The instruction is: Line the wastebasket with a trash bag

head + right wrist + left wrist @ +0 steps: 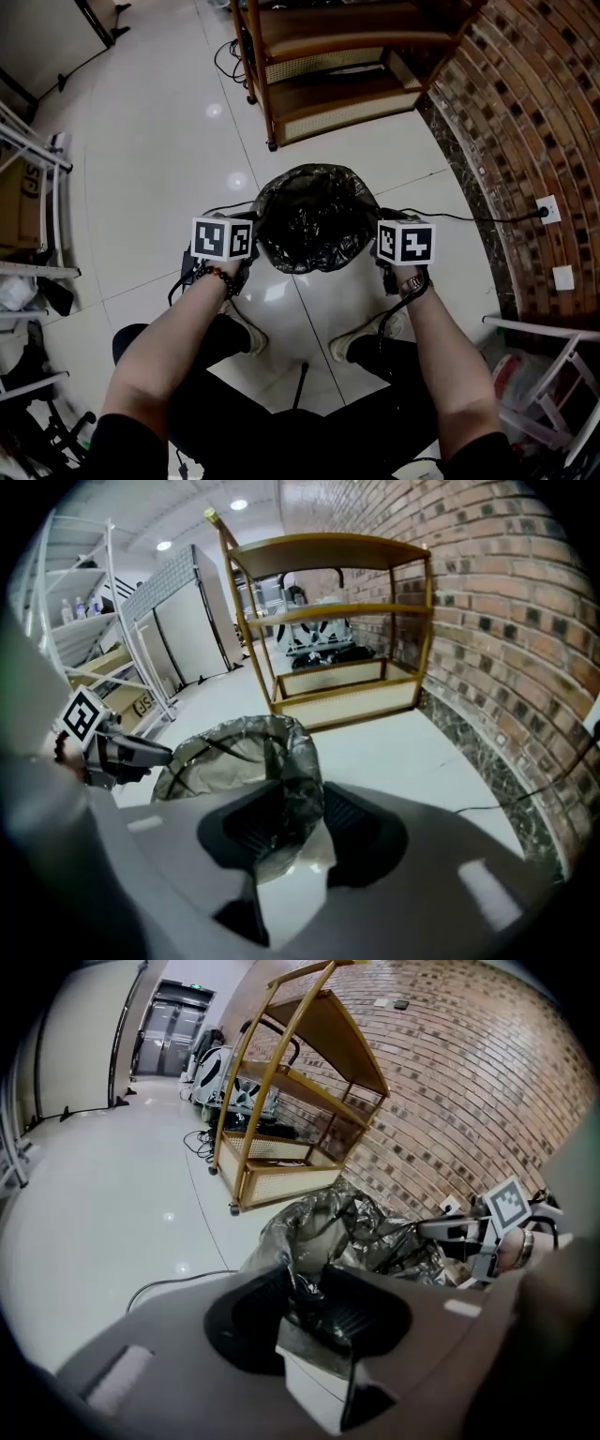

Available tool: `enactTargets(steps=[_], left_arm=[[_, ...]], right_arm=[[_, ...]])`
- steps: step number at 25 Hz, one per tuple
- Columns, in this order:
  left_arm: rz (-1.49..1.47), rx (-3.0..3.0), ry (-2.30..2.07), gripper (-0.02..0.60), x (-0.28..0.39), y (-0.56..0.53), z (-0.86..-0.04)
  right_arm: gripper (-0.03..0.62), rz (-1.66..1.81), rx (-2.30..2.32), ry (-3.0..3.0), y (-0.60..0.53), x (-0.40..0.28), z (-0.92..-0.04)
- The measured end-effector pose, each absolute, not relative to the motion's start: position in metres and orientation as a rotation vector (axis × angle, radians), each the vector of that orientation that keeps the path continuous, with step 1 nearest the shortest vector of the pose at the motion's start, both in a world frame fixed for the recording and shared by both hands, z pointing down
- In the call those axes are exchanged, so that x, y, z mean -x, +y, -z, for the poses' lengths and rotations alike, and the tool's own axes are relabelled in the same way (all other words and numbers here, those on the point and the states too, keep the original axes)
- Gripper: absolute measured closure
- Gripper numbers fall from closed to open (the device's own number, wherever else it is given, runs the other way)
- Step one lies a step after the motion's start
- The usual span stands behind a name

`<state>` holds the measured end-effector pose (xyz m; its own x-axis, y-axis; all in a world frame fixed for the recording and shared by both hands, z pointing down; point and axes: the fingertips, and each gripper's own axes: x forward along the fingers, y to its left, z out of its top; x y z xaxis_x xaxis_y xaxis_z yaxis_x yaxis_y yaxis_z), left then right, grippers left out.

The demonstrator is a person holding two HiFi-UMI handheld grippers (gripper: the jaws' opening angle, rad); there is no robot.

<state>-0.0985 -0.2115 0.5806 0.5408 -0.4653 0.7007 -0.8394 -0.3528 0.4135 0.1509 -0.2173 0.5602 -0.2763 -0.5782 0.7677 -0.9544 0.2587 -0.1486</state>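
Two shoes (249, 339) sit nearest, on the pale tile floor (159, 141) below the person's forearms. Just ahead, the left gripper (309, 1290) stands at the left side of the wastebasket (361, 200) and the right gripper (314, 822) at its right side, so the basket lies straight ahead and btw the pair, neither hand clearly nearer. Its long axis is upright, mouth up. One black trash bag (314, 225) sits inside it, w/ the edge turned out over the rim on both sides. Left gripper: jaws slack, a little apart, crumpled bag film in the gap but not pinched. Right gripper: same, jaws parted, a fold of film btw them w/ one ribbed pad bare. The next move is prob. a pull-back or a re-grip further round the rim, so what counts is that the film-covered rim passes btw each pair of jaws. Count: 2 grippers, 1 wastebasket, 1 bag, 2 shoes. Farther off stands 1 wooden shelf rack (337, 66) on castors, cables on the floor beside it. Beyond, at right, is 1 brick wall (534, 112) w/ 2 white wall plates (547, 208).
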Motion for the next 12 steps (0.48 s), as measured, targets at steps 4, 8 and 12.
enactTargets(steps=[4,8,12], left_arm=[[-0.625,-1.988,-1.032,0.44,0.097,-0.206,-0.588],[-0.64,-1.976,-1.018,0.434,0.098,-0.198,-0.597],[-0.656,-1.961,-1.004,0.434,0.099,-0.19,-0.606]], right_arm=[[0.439,-0.889,-1.345,-1.947,-0.212,-0.144,-0.575],[0.402,-0.965,-1.308,-1.943,-0.201,-0.139,-0.59],[0.387,-1.029,-1.279,-1.918,-0.188,-0.138,-0.604]])
